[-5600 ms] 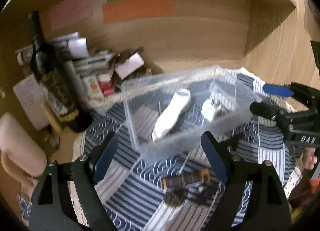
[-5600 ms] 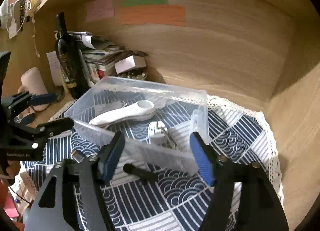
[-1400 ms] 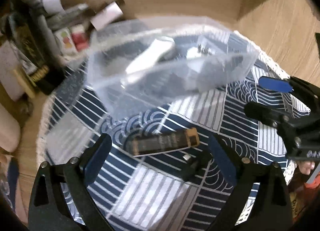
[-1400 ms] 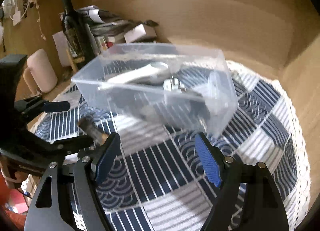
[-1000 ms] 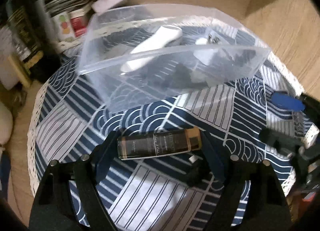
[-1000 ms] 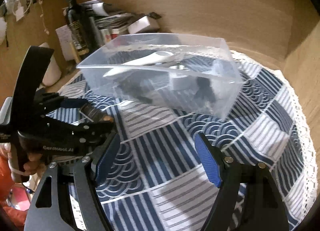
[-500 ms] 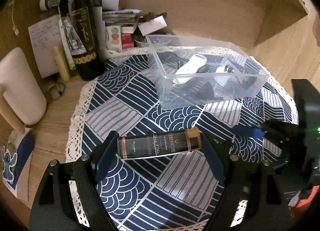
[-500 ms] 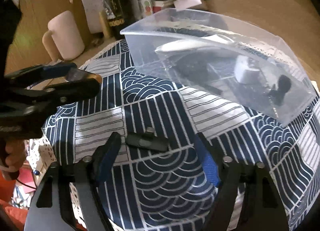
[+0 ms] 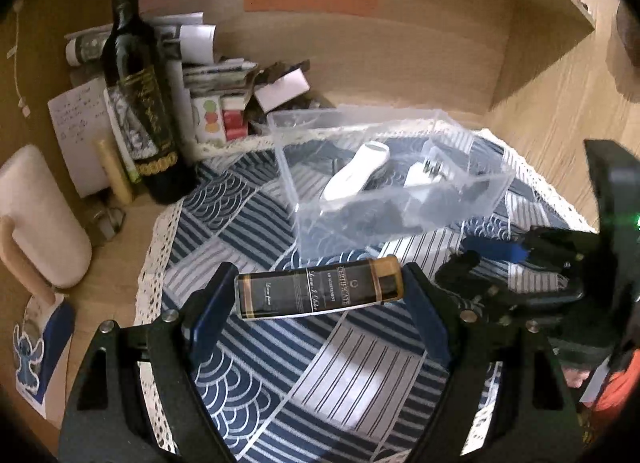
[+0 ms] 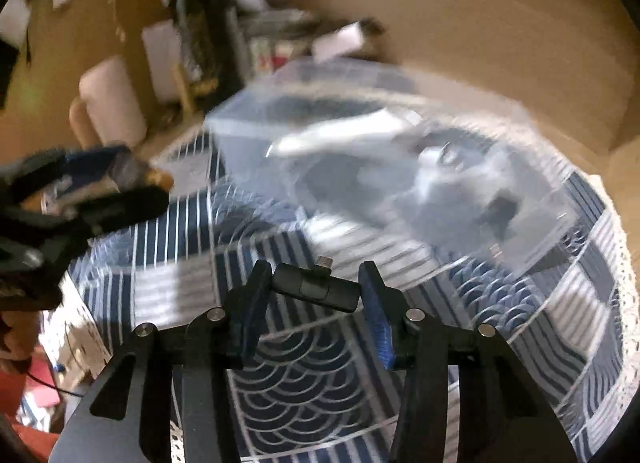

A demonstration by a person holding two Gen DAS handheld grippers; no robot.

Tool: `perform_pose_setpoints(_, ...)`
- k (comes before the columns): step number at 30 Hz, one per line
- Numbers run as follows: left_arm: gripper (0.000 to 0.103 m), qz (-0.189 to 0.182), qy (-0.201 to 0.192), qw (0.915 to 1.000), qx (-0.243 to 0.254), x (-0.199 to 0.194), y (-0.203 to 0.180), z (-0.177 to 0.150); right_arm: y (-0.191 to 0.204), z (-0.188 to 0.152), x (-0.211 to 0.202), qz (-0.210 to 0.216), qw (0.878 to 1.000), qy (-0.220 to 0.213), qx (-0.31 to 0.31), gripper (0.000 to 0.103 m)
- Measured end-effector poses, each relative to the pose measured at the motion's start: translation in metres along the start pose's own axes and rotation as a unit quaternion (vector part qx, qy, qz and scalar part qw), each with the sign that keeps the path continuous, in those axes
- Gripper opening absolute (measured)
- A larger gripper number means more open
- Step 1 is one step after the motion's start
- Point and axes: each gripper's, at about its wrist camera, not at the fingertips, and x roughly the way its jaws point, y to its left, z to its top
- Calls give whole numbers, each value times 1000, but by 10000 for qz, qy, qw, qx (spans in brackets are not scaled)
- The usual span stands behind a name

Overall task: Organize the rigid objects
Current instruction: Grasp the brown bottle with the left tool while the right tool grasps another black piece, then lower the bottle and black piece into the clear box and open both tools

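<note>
My left gripper (image 9: pixel 318 295) is shut on a black cylindrical tube with a gold cap (image 9: pixel 320 293), held crosswise above the patterned cloth. My right gripper (image 10: pixel 316 289) is shut on a small black adapter with a plug tip (image 10: pixel 316 287), also lifted off the cloth. A clear plastic bin (image 9: pixel 468 195) stands behind on the cloth; it holds a white elongated device (image 9: pixel 354 173), a white plug (image 9: pixel 420 177) and dark items. The bin (image 10: pixel 532 223) is blurred in the right wrist view. The right gripper also shows in the left wrist view (image 9: pixel 486 261), and the left gripper in the right wrist view (image 10: pixel 132 183).
A dark wine bottle (image 9: pixel 142 103), stacked papers and small boxes (image 9: pixel 224 83) stand at the back left against the wooden wall. A pale pink jug (image 9: pixel 36 223) sits at the left. The blue and white cloth (image 9: pixel 340 375) has a lace edge.
My right gripper closed on the black adapter that lay on the cloth and lifted it. My left gripper, holding the tube, stayed raised; the right view is moving fast.
</note>
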Motion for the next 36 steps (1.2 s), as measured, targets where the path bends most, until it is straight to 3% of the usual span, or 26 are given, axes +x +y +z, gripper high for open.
perform_pose_setpoints(8, 82, -59, -340, 9993, 140, 1, -15, 38, -36, 40, -39, -427, 9962, -752, 120, 42)
perform_pose_setpoints(16, 82, -108, -340, 9991, 230, 26, -28, 76, -62, 70, -53, -622, 9911, -1166, 169, 42)
perform_pose_setpoints(29, 82, -352, 432, 9982, 209, 97, -39, 81, -81, 58, 13, -437, 9984, -251, 254, 42)
perform_pose_setpoints(36, 82, -345, 628, 9973, 155, 113, -38, 81, -81, 55, 23, -389, 9990, -74, 228, 42)
